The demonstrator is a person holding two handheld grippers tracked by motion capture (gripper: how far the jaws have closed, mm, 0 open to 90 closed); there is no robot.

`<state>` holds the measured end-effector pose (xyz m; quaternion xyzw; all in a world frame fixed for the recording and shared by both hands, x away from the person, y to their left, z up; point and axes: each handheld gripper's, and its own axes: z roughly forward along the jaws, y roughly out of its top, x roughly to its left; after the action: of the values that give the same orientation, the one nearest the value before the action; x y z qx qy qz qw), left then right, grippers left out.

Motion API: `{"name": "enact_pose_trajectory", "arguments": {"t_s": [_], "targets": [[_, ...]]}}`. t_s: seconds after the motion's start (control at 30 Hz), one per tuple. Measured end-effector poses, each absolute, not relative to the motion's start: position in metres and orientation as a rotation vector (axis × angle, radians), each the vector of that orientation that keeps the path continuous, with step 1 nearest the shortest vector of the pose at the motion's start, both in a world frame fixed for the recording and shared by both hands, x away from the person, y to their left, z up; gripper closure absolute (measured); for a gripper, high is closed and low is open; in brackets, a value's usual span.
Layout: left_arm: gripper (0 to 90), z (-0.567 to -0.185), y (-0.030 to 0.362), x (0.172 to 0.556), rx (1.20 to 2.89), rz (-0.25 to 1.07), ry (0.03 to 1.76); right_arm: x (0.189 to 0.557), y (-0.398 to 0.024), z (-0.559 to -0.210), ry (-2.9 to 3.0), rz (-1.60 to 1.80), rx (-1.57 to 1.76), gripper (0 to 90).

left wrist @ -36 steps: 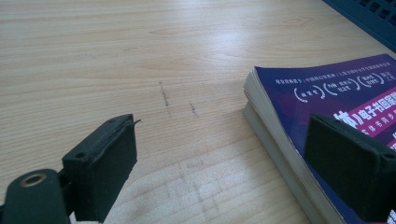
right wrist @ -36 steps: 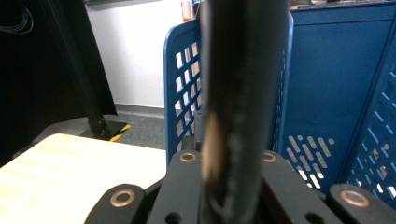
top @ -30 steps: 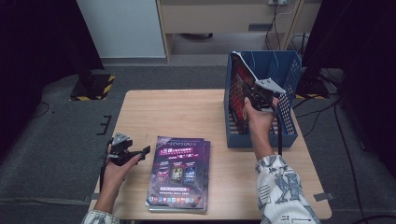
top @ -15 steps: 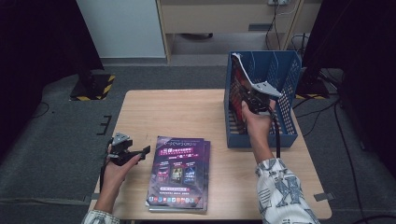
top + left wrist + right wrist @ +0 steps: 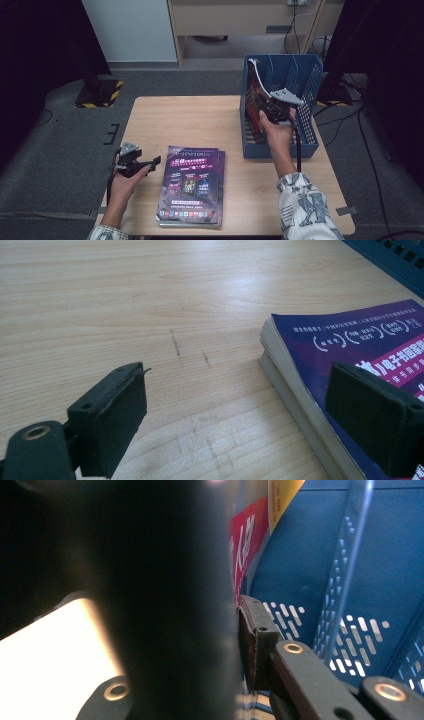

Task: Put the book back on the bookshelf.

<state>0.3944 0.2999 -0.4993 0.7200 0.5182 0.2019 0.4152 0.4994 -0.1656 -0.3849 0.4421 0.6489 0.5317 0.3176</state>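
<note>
A person's right gripper [image 5: 272,107] stands a magazine [image 5: 256,95] upright in the leftmost slot of a blue rack [image 5: 306,82] on a wooden table [image 5: 200,120], its jaws just easing apart yet still against the cover. The left gripper [image 5: 150,164], agape and empty, hovers beside purple books [image 5: 192,185] with unreadable Chinese print, near the rack.

Bare counter [image 5: 200,120] runs open from the left edge across to the blue file rack [image 5: 306,145], and between the left gripper [image 5: 150,164] and the stack of magazines [image 5: 192,185] just beside it. The rack's left slot is blocked by an upright magazine [image 5: 256,100] with the right gripper [image 5: 265,107] against it; the slots to its right stand open between the dividers.
</note>
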Motion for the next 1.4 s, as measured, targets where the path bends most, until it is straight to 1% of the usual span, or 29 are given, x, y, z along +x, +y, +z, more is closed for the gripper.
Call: {"name": "enact_pose_trajectory", "arguments": {"t_s": [0.47,0.67,0.77,1.27,1.4], "targets": [[9.6,-0.498,0.3,0.394,1.805,0.505,1.299,0.502,-0.162,-0.385,1.735,1.424,1.161,78.4],[9.6,-0.499,0.3,0.394,1.806,0.504,1.299,0.504,-0.154,-0.385,1.741,1.402,1.15,82.1],[9.6,-0.498,0.3,0.394,1.802,0.504,1.297,0.504,-0.149,-0.383,1.738,1.339,1.132,86.4],[9.8,-0.497,0.3,0.394,1.798,0.503,1.292,0.507,-0.132,-0.378,1.707,1.148,1.097,87.0],[9.8,-0.497,0.299,0.394,1.802,0.503,1.289,0.507,-0.131,-0.38,1.708,1.165,1.106,86.8]]}}
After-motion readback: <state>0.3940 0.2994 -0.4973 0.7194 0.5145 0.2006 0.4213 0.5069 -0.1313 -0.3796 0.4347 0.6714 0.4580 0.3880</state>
